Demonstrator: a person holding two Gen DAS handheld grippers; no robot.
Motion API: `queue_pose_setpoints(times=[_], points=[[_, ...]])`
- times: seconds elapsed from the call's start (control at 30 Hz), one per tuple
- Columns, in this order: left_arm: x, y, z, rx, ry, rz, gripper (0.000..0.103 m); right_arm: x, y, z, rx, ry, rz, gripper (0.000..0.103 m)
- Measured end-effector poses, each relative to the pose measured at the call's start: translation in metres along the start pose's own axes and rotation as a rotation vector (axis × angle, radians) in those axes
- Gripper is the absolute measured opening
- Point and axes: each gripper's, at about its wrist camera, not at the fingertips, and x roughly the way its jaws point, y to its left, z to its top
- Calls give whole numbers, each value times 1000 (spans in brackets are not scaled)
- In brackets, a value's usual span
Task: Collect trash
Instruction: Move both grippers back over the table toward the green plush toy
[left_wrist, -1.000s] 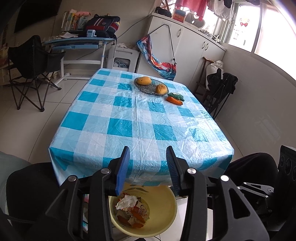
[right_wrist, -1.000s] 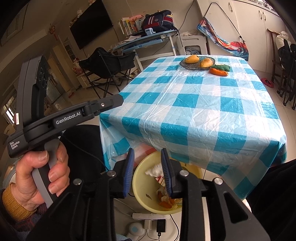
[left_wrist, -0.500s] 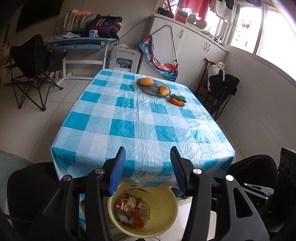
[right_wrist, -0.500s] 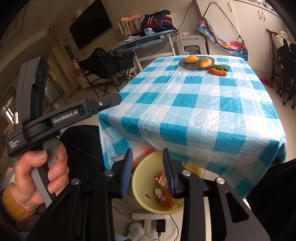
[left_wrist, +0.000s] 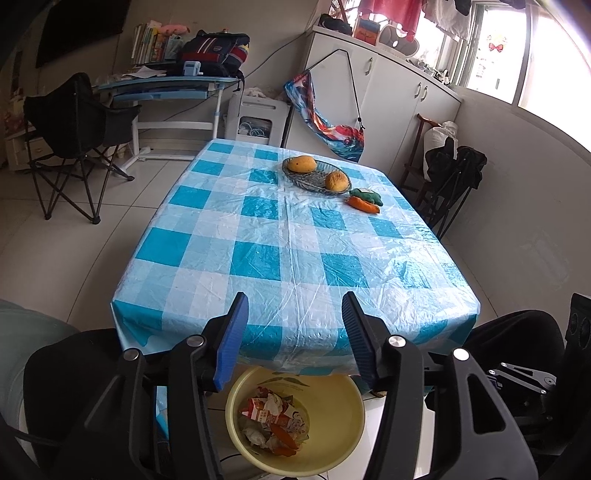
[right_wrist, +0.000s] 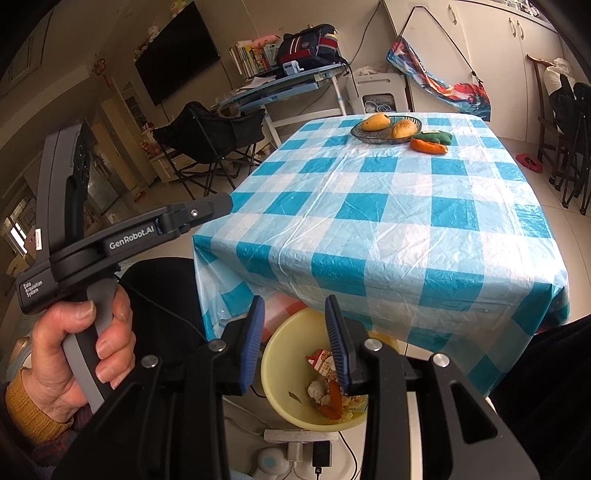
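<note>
A yellow basin (left_wrist: 332, 424) stands on the floor below the near edge of the table, holding crumpled paper, a red-and-white carton and orange scraps (left_wrist: 273, 421). My left gripper (left_wrist: 294, 299) hangs open above the basin, with nothing between its blue pads. In the right wrist view the same basin (right_wrist: 280, 354) and its trash (right_wrist: 328, 387) lie under my right gripper (right_wrist: 293, 301), which is open a narrower way and also empty. A hand (right_wrist: 81, 350) grips the left gripper's handle at the left of that view.
The table (left_wrist: 288, 240) wears a blue-and-white checked plastic cloth. At its far end are a dish with two orange fruits (left_wrist: 314, 177) and a toy carrot (left_wrist: 364, 203). Black chairs flank the near edge. A power strip (right_wrist: 299, 437) lies on the floor by the basin.
The left jaws have spread wider. A white crumpled piece seen at the top of the basin a second ago has settled among the trash. Neither hand has shifted.
</note>
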Motion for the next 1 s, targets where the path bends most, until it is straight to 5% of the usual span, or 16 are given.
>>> queue_pose_setpoints(times=[0.53,1.0], points=[[28,-4,10,20,41,1,51,9,-19,22,-23,-2,-43,35],[73,-15,34,31,86,-6,52,33,-64,94,-96,-15,-126,39]])
